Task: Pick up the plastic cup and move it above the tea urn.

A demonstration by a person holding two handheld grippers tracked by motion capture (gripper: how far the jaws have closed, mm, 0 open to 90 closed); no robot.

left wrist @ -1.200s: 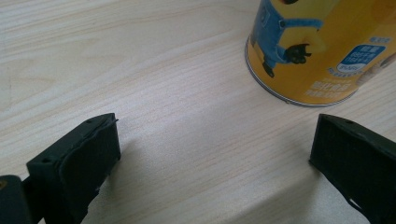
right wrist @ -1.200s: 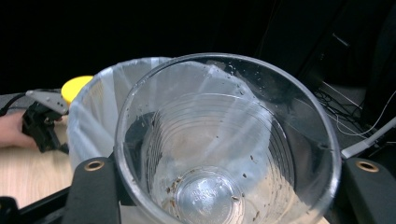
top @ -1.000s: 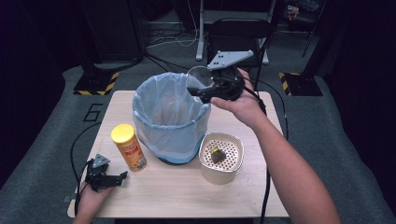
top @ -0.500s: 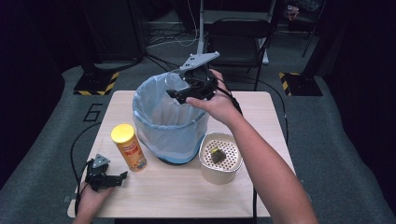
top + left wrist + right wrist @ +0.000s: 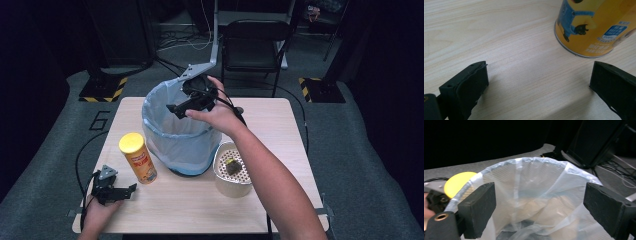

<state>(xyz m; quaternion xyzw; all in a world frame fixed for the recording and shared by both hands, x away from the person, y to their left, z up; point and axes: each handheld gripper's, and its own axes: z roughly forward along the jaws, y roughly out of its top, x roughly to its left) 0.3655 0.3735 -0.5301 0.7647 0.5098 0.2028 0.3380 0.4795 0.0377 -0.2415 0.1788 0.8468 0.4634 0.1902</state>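
1. Right gripper [image 5: 176,110]: jaws wide apart and empty, held above the lined waste bin [image 5: 175,135].
2. Left gripper [image 5: 117,192]: jaws apart and empty, resting on the table [image 5: 280,125] beside the yellow Minions canister [image 5: 137,157].
3. Risk: a low sweep could snag the bin liner and tip the bin onto the canister or the perforated cup [image 5: 232,172].

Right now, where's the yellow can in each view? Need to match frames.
High view: yellow can stands left of the lined bin, near the table's front left.
Left gripper view: its base fills the upper right, beyond the open jaws.
Right gripper view: its yellow lid peeks at left, behind the bin rim.
Shared landmark: the bin.
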